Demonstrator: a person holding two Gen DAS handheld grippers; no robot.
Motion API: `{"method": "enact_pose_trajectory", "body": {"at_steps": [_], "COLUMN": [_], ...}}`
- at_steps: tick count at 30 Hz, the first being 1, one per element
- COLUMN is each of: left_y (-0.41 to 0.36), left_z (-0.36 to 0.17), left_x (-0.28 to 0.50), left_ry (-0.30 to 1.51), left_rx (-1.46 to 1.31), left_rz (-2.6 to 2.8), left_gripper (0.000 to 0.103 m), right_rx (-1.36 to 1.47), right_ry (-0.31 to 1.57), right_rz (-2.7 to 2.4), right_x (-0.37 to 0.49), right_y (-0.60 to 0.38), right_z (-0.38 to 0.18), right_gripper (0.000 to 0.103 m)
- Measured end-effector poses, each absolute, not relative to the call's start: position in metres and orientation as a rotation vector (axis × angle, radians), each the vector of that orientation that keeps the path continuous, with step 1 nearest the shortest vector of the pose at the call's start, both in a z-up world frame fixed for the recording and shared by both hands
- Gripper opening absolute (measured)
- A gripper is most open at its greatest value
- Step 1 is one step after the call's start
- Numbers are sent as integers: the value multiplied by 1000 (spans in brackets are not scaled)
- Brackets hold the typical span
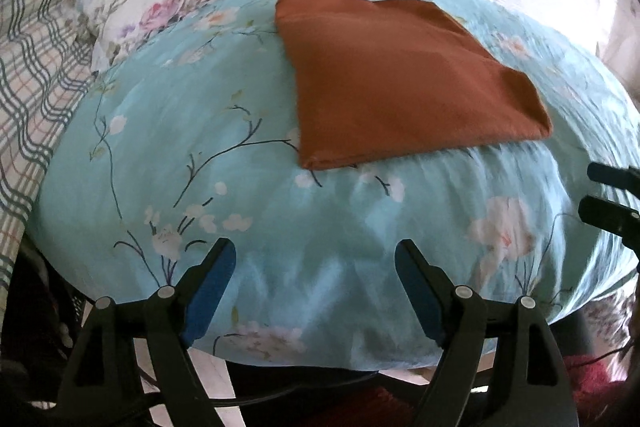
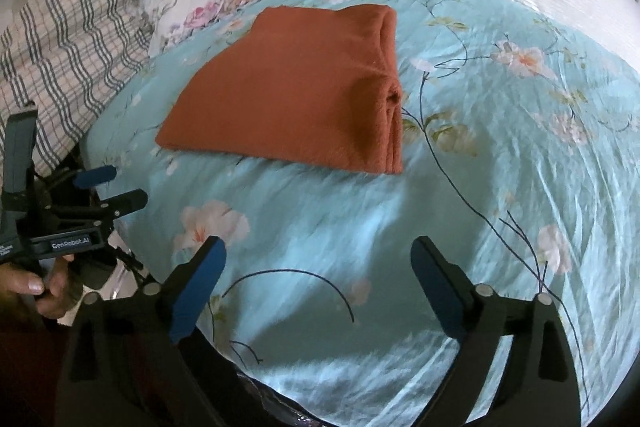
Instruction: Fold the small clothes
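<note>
So the rust-orange cloth (image 1: 404, 79) is lying folded flat on the teal floral bedspread (image 1: 160, 147). I'm holding my left gripper (image 1: 316, 255) and right gripper (image 2: 318, 255) wide open, gripping nothing, both hovering well short of it.

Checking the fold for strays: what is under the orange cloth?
The orange cloth lies folded on the floral blue cover. Stacked layers show at its right edge; whatever lies directly beneath is covered.
</note>
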State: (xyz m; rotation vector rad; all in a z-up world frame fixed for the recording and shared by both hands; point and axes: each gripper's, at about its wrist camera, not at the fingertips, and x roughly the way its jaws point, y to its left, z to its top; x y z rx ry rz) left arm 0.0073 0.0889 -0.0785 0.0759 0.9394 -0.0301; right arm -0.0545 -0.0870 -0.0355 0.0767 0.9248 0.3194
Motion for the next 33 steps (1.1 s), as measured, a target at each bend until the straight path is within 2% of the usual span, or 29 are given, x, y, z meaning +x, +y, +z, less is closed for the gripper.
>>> {"method": "enact_pose_trajectory", "body": {"at_steps": [6, 10, 13, 14, 15, 19, 33], "left_y": [82, 82, 86, 87, 88, 87, 91], "left_z": [-56, -27, -5, -1, 0, -12, -33], "left_x": [3, 2, 0, 0, 3, 21, 49], "left_ry": [868, 808, 733, 715, 710, 747, 851], "left_rx": [162, 212, 203, 202, 208, 260, 145], "left_rz": [-15, 17, 47, 54, 64, 130, 61], "left_gripper": [83, 87, 92, 97, 103, 102, 102], "right_rx": [66, 62, 50, 46, 43, 46, 80], "right_ry": [921, 892, 855, 848, 843, 850, 920], "right_rz": [350, 369, 388, 392, 392, 403, 375], "right_x": [-57, -58, -57, -55, -54, -43, -2], "right_y": [-86, -89, -88, -88, -86, -82, -77], "right_z": [-26, -7, 8, 10, 11, 6, -9], "right_gripper": [100, 102, 103, 103, 103, 103, 103]}}
